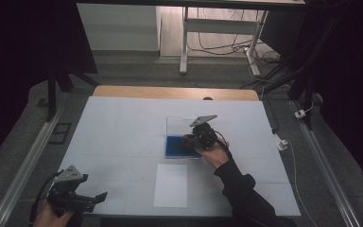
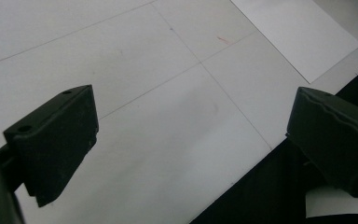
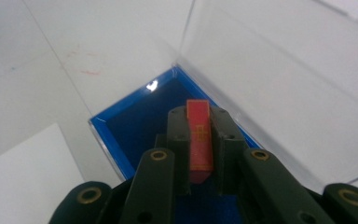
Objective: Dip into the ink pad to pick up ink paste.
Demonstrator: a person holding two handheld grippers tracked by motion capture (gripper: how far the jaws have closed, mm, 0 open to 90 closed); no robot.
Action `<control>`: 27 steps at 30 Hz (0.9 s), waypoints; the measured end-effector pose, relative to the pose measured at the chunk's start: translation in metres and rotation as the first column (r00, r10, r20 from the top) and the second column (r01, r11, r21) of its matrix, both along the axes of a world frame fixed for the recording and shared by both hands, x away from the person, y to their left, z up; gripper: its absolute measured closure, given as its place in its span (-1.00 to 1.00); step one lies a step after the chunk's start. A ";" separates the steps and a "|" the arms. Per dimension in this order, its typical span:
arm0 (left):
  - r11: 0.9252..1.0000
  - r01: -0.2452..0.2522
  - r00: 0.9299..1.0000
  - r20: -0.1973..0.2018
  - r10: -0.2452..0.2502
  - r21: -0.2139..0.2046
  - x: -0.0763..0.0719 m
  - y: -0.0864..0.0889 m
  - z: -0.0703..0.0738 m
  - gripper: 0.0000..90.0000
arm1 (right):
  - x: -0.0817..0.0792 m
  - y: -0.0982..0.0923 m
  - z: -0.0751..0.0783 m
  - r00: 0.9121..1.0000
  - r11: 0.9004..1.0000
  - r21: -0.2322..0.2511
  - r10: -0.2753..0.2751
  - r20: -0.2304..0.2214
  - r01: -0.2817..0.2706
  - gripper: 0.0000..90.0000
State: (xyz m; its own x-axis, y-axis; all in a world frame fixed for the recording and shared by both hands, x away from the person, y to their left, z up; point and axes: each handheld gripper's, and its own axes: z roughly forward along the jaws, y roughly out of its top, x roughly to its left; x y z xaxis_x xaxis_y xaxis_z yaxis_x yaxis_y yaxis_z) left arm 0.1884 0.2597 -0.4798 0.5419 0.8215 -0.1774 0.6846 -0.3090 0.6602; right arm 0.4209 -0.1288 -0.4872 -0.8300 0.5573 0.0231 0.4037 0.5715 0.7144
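A thin red card with gold markings [image 3: 199, 135] stands on edge between the jaws of my right gripper [image 3: 199, 116], which is shut on it. The card hangs just over a shallow clear box with a blue lining [image 3: 135, 126]. The box's transparent lid [image 3: 261, 70] stands open behind it. In the high view the right gripper [image 1: 190, 139] is over the blue box [image 1: 175, 147] near the table's middle, with the red card [image 1: 187, 138] at its tip. My left gripper [image 1: 101, 197] rests at the table's front left corner, open [image 2: 193, 135] with nothing between its jaws.
A white sheet of paper [image 1: 171, 185] lies in front of the box, also seen in the left gripper view [image 2: 298, 32] and the right gripper view [image 3: 23, 172]. The white table top [image 1: 123, 127] has a wooden edge at the back. Table legs and cables stand beyond.
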 end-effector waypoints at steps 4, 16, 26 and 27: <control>1.000 0.000 1.000 0.000 0.000 -0.001 0.000 0.000 0.000 -0.95 | -0.003 0.002 0.005 1.000 1.000 0.010 0.015 0.005 -0.016 0.78; 1.000 0.001 1.000 0.001 -0.001 -0.001 0.000 0.000 0.000 -0.95 | -0.005 0.011 -0.005 0.999 0.999 -0.015 0.044 -0.019 -0.045 0.78; 1.000 0.000 1.000 -0.002 0.000 0.000 0.000 0.000 0.000 -0.95 | -0.005 0.012 -0.010 0.999 0.999 -0.025 0.034 -0.037 -0.035 0.79; 1.000 -0.001 1.000 -0.003 0.001 0.000 0.000 0.000 0.000 -0.95 | -0.005 0.012 -0.010 0.999 0.999 -0.025 0.034 -0.037 -0.035 0.79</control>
State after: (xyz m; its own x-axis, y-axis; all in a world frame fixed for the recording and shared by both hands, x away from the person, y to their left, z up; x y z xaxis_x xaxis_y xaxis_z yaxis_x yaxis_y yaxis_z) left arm 0.1886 0.2596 -0.4799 0.5409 0.8218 -0.1791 0.6866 -0.3084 0.6584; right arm 0.4161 -0.1167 -0.4975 -0.8478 0.5289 0.0396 0.4087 0.6039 0.6843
